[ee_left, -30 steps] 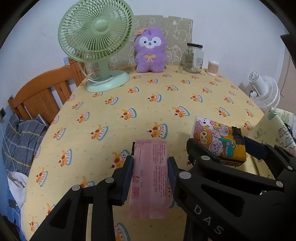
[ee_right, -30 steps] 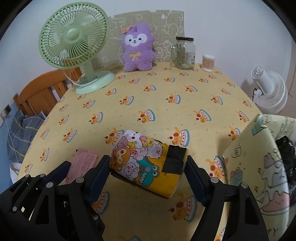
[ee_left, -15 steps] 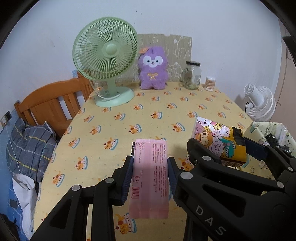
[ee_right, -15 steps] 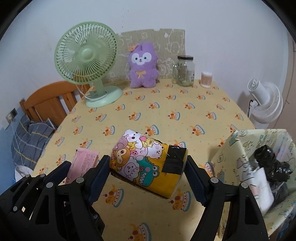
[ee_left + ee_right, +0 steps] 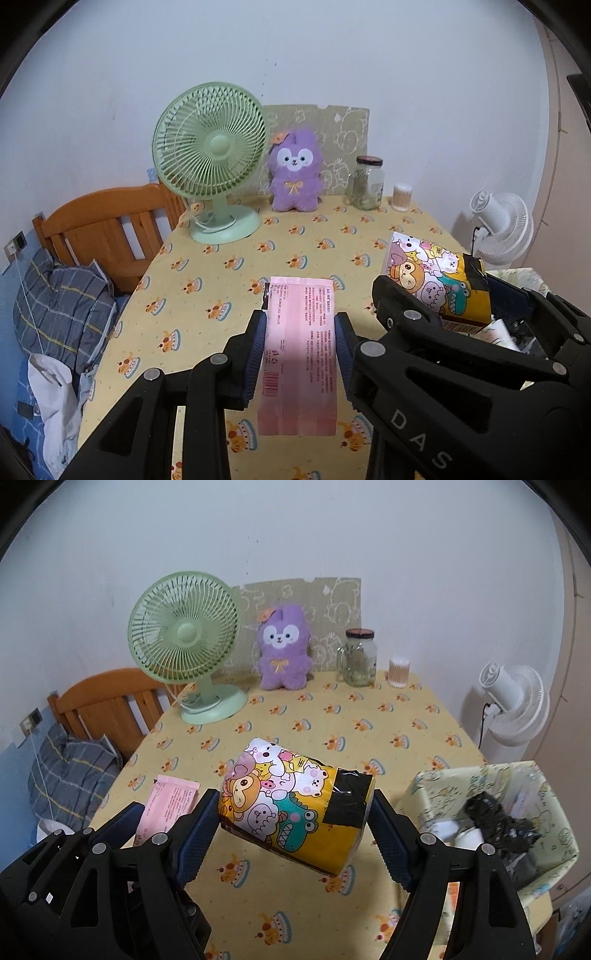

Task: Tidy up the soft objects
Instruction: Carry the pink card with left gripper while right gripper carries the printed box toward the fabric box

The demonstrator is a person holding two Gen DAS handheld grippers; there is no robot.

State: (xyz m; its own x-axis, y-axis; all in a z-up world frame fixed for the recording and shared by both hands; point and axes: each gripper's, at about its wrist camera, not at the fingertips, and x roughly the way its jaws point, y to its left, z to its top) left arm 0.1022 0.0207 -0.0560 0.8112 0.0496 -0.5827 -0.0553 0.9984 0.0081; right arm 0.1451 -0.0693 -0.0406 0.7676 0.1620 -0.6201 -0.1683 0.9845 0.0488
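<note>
My left gripper [image 5: 299, 332] is shut on a flat pink tissue pack [image 5: 301, 354] and holds it above the table's near edge. My right gripper [image 5: 291, 812] is shut on a yellow cartoon-print soft pack [image 5: 295, 805] with black tape, also lifted off the table. The cartoon pack shows in the left wrist view [image 5: 439, 280], to the right of the pink pack. The pink pack shows at the left in the right wrist view [image 5: 166, 808]. A purple plush rabbit [image 5: 282, 653] sits upright at the table's far edge.
A green desk fan [image 5: 188, 653] stands at the far left of the yellow table [image 5: 369, 716]. A glass jar [image 5: 359, 657] and a cotton swab cup [image 5: 399, 672] stand at the far right. An open fabric bin [image 5: 495, 812] with black and white items is to the right. A white fan [image 5: 517, 705] and a wooden headboard [image 5: 107, 701] flank the table.
Both grippers have risen and pulled back from the table with their packs still held. The fan and plush look farther away, and the bin's inside has come into the right wrist view.
</note>
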